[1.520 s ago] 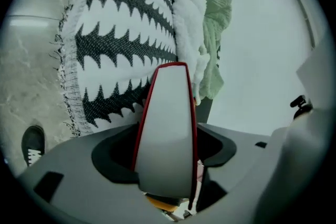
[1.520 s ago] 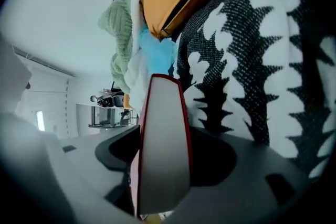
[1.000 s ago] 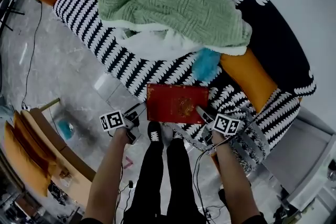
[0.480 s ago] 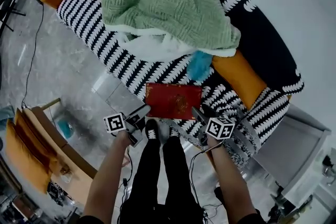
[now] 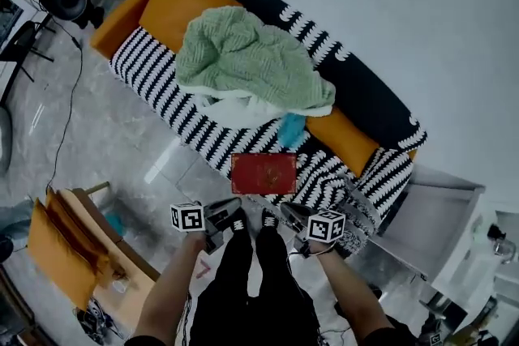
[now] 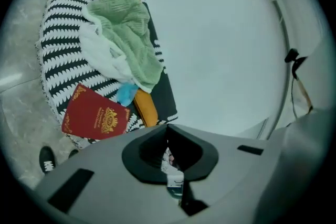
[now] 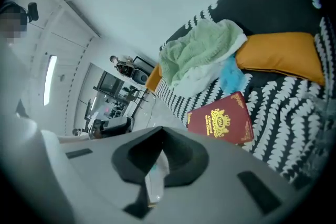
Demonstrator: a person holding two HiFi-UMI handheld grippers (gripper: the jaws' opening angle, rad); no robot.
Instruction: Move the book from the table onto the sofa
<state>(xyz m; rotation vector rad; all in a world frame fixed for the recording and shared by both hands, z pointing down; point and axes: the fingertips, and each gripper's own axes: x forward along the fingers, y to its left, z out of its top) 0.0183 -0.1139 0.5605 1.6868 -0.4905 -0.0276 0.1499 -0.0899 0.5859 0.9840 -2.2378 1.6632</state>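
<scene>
The red book (image 5: 263,173) with a gold crest lies flat on the front edge of the black-and-white striped sofa (image 5: 162,77). It also shows in the left gripper view as the red book (image 6: 97,119) and in the right gripper view as the red book (image 7: 220,119). My left gripper (image 5: 229,209) is shut and empty, held up and back from the book's near left side. My right gripper (image 5: 289,211) is also shut and empty, near the book's right side. Neither touches the book.
A green blanket (image 5: 251,61) is heaped on the sofa behind the book, with a blue cloth (image 5: 290,128) and orange cushions (image 5: 345,138) beside it. A wooden table (image 5: 89,239) stands at lower left and a grey cabinet (image 5: 438,207) at right. The person's legs are below.
Both grippers have let go of the book, drawn back and risen, and their jaws have shut. The book stays on the sofa seat. The view has lifted, showing more of the room.
</scene>
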